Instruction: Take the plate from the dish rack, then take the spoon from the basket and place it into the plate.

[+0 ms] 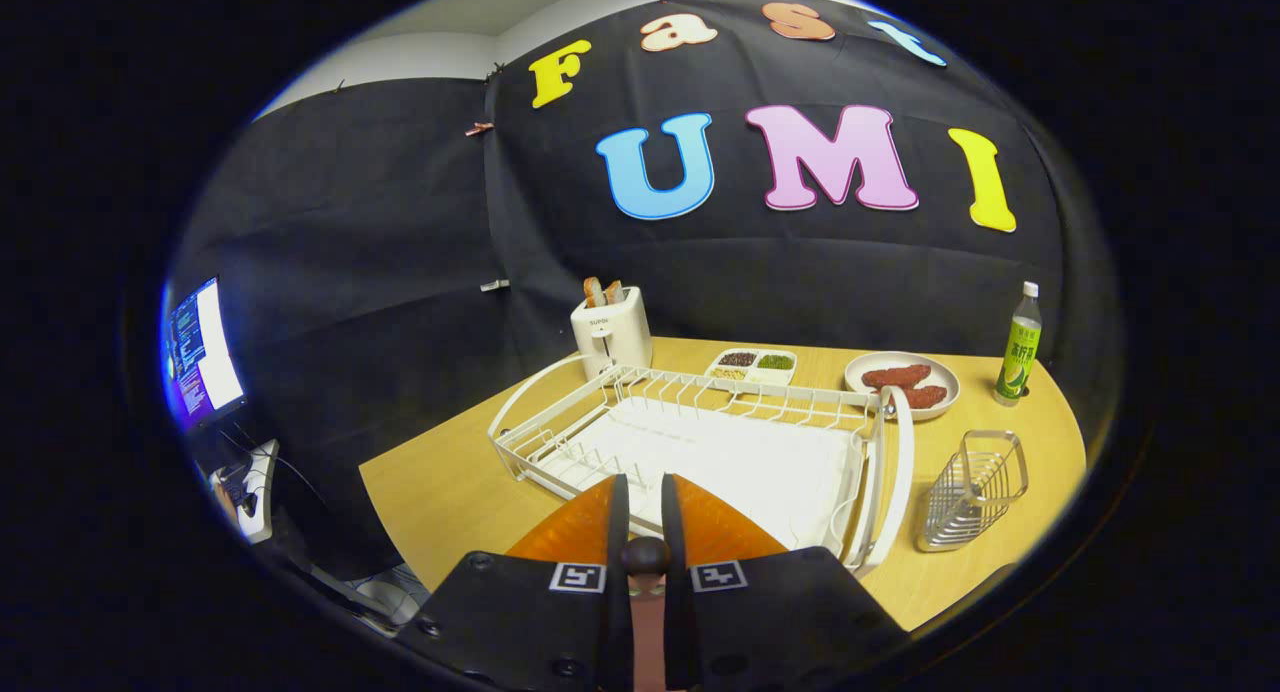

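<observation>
spoon (645,562) is being clamped between the claw (636,502) fingers, over an orange plate (570,532) | rack (700,442) is lying just ahead on the tabletop (440,492) | basket (975,487) is standing beside the rack

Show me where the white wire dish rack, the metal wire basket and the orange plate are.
white wire dish rack (560,384): gripper view, curved end handle.
metal wire basket (972,492): gripper view, front wall.
orange plate (560,532): gripper view, part beside the fingers.
</observation>
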A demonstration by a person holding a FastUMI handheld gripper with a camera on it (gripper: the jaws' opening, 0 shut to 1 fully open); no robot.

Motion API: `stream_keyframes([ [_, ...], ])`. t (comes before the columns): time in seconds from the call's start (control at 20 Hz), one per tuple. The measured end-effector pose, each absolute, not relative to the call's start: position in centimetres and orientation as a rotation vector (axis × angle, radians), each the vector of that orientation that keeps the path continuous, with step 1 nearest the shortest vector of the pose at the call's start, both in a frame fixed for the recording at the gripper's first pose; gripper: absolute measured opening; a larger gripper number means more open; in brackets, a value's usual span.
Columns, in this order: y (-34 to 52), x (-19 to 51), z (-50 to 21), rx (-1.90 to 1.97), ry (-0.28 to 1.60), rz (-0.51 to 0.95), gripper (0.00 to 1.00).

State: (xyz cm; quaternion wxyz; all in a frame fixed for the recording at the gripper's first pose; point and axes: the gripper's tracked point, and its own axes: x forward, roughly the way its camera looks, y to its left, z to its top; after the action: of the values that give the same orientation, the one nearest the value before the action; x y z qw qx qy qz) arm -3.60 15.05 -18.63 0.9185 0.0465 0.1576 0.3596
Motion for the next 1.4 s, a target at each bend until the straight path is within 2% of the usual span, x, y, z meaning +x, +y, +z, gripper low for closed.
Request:
stream_keyframes([
  [0.4, 15.4, -3.8, -20.5, 0.088, 0.343, 0.723, 0.16],
  [0.65, 14.0, -3.8, -21.6, 0.054, 0.402, 0.701, 0.22],
  [0.75, 13.0, -3.6, -22.1, 0.055, 0.437, 0.687, 0.31],
  [0.9, 11.7, -3.0, -20.4, 0.083, 0.424, 0.655, 0.7],
  [0.95, 11.2, -2.8, -19.5, 0.083, 0.411, 0.646, 0.72],
  [1.0, 10.7, -2.6, -18.6, 0.079, 0.397, 0.634, 0.84],
  [1.1, 9.4, -2.3, -16.2, 0.077, 0.352, 0.611, 0.99],
  [1.4, 4.7, -2.4, -7.7, 0.052, 0.209, 0.515, 0.98],
])
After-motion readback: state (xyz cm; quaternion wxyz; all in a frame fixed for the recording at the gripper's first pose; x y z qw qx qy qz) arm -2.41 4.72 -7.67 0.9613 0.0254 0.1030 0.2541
